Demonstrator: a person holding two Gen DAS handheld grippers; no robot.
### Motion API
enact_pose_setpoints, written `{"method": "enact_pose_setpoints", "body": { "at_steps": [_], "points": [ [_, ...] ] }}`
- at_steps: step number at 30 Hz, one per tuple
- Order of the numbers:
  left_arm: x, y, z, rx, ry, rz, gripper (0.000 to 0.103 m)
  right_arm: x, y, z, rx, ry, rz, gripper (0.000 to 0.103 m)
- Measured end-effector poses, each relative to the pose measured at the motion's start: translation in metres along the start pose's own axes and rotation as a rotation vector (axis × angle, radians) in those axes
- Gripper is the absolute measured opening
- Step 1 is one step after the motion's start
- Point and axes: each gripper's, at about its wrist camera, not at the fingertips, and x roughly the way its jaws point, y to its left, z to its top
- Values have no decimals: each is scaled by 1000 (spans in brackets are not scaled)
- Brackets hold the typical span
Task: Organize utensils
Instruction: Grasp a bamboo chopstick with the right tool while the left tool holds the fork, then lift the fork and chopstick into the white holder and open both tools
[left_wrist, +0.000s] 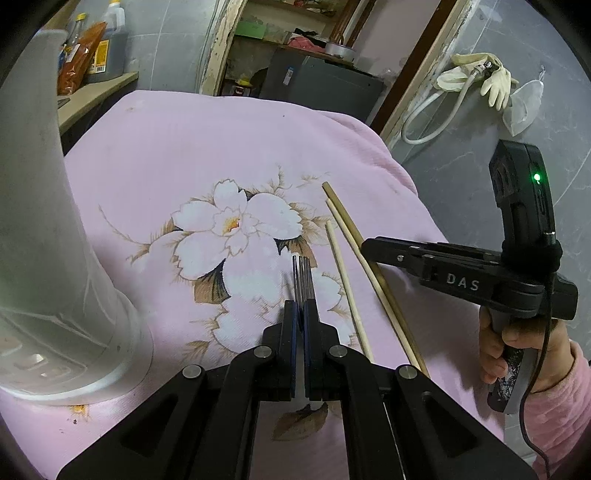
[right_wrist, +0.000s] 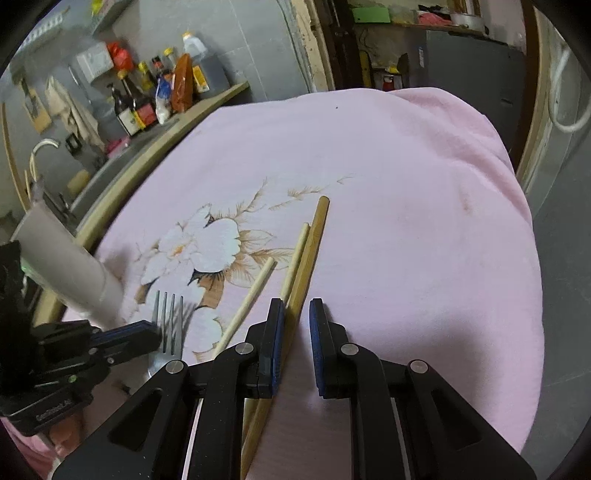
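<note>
My left gripper (left_wrist: 299, 314) is shut on a metal fork (left_wrist: 303, 277), tines pointing forward just above the pink floral cloth; the fork also shows in the right wrist view (right_wrist: 168, 325). Three wooden chopsticks (left_wrist: 354, 258) lie on the cloth to its right. My right gripper (right_wrist: 297, 314) is open and low over the cloth, with the darker chopstick (right_wrist: 310, 254) running between its fingers next to the left pad (right_wrist: 275, 332). Two paler chopsticks (right_wrist: 255, 291) lie to its left. A white cylindrical holder (left_wrist: 55, 221) stands at the left.
The pink cloth (right_wrist: 406, 184) covers a rounded table. A counter with bottles (right_wrist: 147, 99) runs along the left. A doorway with a dark cabinet (left_wrist: 325, 81) lies behind. Gloves and a hose (left_wrist: 476, 81) hang on the right wall.
</note>
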Motion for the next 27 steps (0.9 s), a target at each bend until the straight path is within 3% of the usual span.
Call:
{"method": "enact_pose_setpoints", "body": {
  "at_steps": [4, 7, 13, 20, 27],
  "points": [
    [0, 0, 1, -1, 0, -2, 1, 12, 3, 10, -2, 26, -31, 10],
    [-2, 1, -2, -1, -5, -10, 1, 16, -6, 15, 74, 40, 14, 7],
    [-16, -7, -6, 31, -70, 4, 0, -3, -6, -8, 97, -56, 36, 5],
    [-42, -22, -10, 85, -216, 75, 0, -63, 20, -41, 31, -348, 31, 5],
    [-72, -38, -27, 129, -423, 158, 0, -106, 61, -71, -120, -660, -83, 5]
  ]
}}
